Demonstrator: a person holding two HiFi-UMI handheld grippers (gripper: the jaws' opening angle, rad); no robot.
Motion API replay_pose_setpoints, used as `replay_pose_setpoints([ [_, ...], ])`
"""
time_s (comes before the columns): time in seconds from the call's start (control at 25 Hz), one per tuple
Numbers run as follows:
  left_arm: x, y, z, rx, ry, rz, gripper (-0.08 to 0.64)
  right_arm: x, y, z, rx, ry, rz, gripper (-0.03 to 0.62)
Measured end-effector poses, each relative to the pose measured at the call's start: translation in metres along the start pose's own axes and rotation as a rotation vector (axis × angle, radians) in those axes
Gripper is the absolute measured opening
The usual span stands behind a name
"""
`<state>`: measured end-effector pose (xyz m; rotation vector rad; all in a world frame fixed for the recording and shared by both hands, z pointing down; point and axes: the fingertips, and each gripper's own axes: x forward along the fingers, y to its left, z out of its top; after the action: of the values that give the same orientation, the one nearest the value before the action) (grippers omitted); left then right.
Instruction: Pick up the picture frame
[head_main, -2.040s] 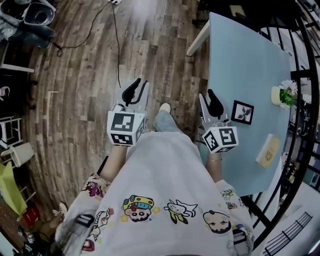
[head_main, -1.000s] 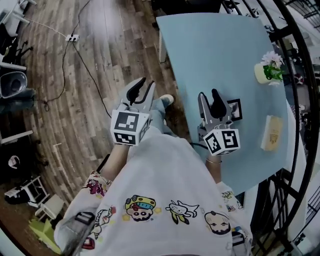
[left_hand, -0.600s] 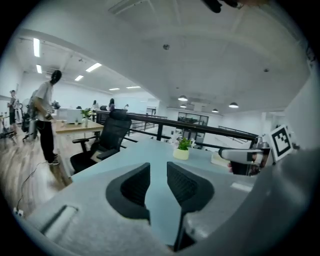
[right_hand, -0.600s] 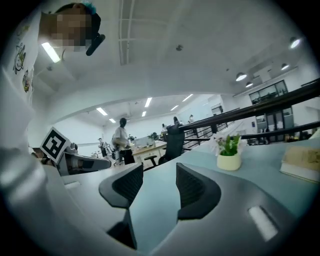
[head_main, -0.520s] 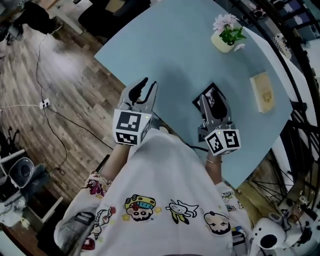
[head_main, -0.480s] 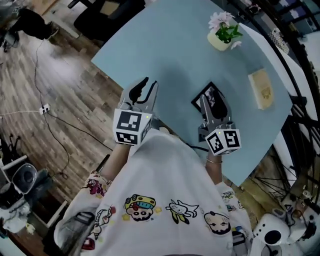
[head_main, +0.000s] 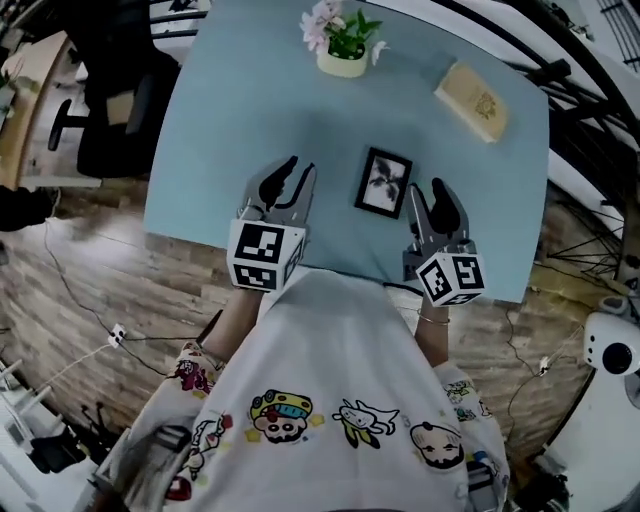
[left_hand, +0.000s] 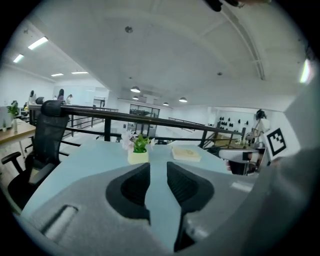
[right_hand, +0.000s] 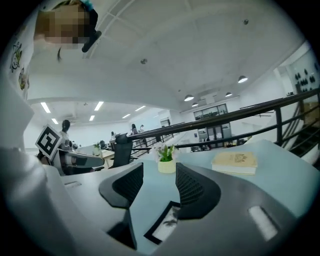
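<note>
Head view puts the picture frame (head_main: 383, 183) flat on the desk (head_main: 250, 100) at mid-picture, its long axis running up-down, just left of our right gripper (head_main: 428, 195), whose jaws stand wide and empty. Our left gripper (head_main: 297, 172) hovers farther left, jaws narrowly apart and empty. We judge the right nearer.

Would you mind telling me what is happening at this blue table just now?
A person stands at the light-blue table with a two-jaw gripper in each hand. The left gripper and the right gripper hover near the table's front edge, jaws apart and empty. The picture frame lies flat on the table between them, closer to the right gripper, not yet grasped. A flower pot and a tan book sit farther back.
</note>
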<state>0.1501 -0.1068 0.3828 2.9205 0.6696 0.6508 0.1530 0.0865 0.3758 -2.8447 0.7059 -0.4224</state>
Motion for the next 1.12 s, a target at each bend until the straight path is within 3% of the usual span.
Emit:
replay_pose_setpoints([
  [0.2, 0.028, -0.016, 0.002, 0.035, 0.034, -0.112, 0.098, -0.018, -0.025, -0.006, 0.024, -0.002, -0.134, 0.196],
  [0.44, 0.05, -0.036, -0.007, 0.046, 0.076, -0.179, 0.098, -0.03, -0.042, -0.016, 0.053, 0.015, -0.199, 0.196],
  [1.12, 0.093, -0.079, -0.031, 0.017, 0.164, -0.208, 0.098, -0.023, -0.067, -0.038, 0.103, 0.078, -0.131, 0.189],
])
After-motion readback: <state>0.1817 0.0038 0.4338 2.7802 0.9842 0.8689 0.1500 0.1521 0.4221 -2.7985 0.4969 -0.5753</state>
